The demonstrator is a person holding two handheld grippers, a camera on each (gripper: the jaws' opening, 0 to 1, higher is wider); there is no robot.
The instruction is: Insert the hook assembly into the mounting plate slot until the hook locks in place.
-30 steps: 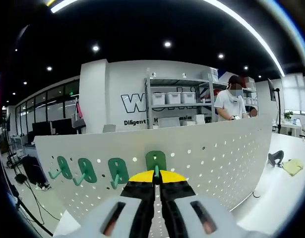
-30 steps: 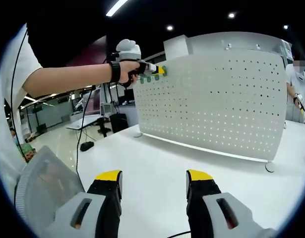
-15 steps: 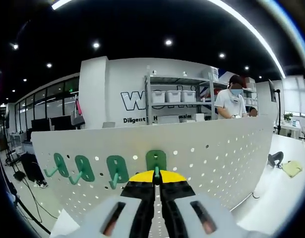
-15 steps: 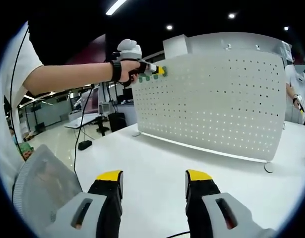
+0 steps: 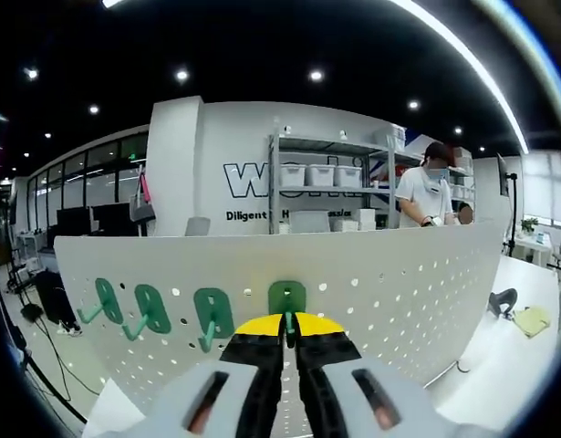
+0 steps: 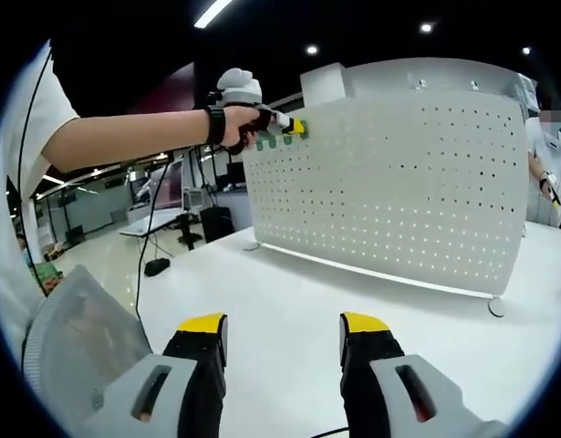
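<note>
Four green hooks along the top of the pegboard, and the left gripper [image 5: 286,330] is clamped on the rightmost one.

Its yellow-tipped jaws are squeezed together on the stem of that hook [image 5: 286,297], whose green plate sits flat against the pegboard [image 5: 399,292] near the top edge. The other three hooks [image 5: 152,310] hang in a row off to the left of it, prongs sticking out. In the right gripper view the right gripper [image 6: 283,330] is down low over the white table [image 6: 289,292] with its jaws spread wide and nothing between them. From there the left gripper shows up at the board's upper left corner, with a hand [image 6: 233,114] on it. A person [image 5: 426,192] stands by shelves [image 5: 321,187] behind the board.
</note>
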